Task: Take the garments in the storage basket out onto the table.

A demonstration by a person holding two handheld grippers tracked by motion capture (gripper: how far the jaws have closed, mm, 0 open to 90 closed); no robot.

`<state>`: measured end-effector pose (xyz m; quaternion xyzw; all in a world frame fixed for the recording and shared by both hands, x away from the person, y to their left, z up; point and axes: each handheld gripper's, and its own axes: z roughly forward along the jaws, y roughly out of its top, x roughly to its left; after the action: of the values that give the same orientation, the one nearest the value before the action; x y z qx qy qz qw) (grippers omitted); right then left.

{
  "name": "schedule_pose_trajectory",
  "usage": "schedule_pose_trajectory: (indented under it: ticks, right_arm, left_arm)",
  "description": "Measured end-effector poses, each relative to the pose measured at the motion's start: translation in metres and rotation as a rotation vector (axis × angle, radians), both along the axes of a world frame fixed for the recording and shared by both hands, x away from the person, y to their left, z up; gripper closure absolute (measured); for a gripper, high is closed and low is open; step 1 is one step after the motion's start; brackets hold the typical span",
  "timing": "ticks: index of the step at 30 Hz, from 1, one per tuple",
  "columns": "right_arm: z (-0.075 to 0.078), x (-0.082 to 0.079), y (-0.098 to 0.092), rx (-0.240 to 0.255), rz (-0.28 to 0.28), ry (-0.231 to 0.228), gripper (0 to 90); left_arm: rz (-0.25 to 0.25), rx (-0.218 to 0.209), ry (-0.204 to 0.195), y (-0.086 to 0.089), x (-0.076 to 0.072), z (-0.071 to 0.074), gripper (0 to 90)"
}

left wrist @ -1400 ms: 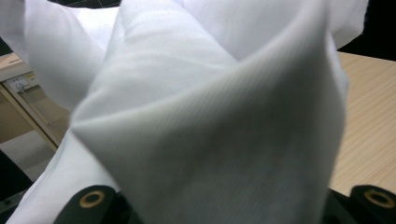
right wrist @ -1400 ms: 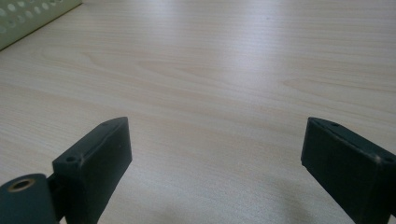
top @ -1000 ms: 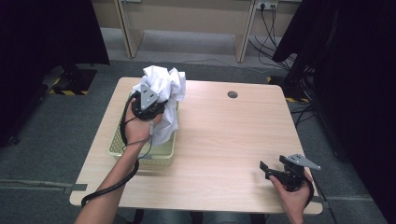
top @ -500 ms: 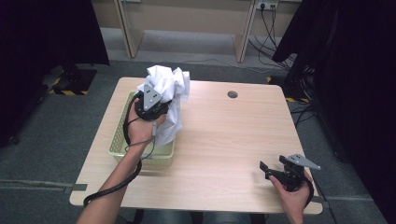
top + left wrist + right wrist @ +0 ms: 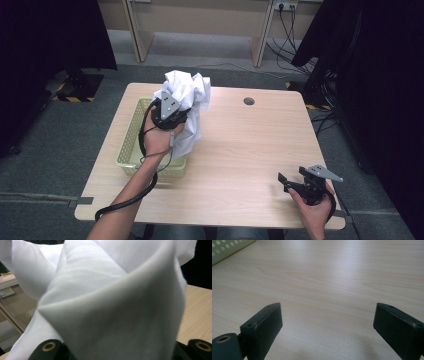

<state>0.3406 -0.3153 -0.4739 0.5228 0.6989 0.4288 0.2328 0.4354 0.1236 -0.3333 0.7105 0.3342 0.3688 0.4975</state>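
We see our right tool point(image 5: 327, 327) with both black jaws spread wide, nothing between them, over the pale wooden table point(image 5: 332, 277); a perforated green basket point(image 5: 227, 248) edges the top-left corner.

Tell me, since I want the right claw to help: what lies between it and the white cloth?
Bare wooden tabletop lies between the right claw and the white cloth in the high view.

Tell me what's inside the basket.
The basket shows bare mesh at its near end. The white cloth, held up by the left gripper, hangs over its far right part, hiding what lies there.
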Motion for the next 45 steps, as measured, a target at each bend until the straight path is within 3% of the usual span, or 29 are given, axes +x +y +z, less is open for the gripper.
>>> schedule_pose_trajectory:
  ticks: [45]
  right_arm:
    - [0.0, 0.0, 0.0, 0.0, 0.002, 0.002, 9.1]
  left_arm:
    - [-0.058, 0.007, -0.008, -0.041, 0.001, 0.002, 73.9]
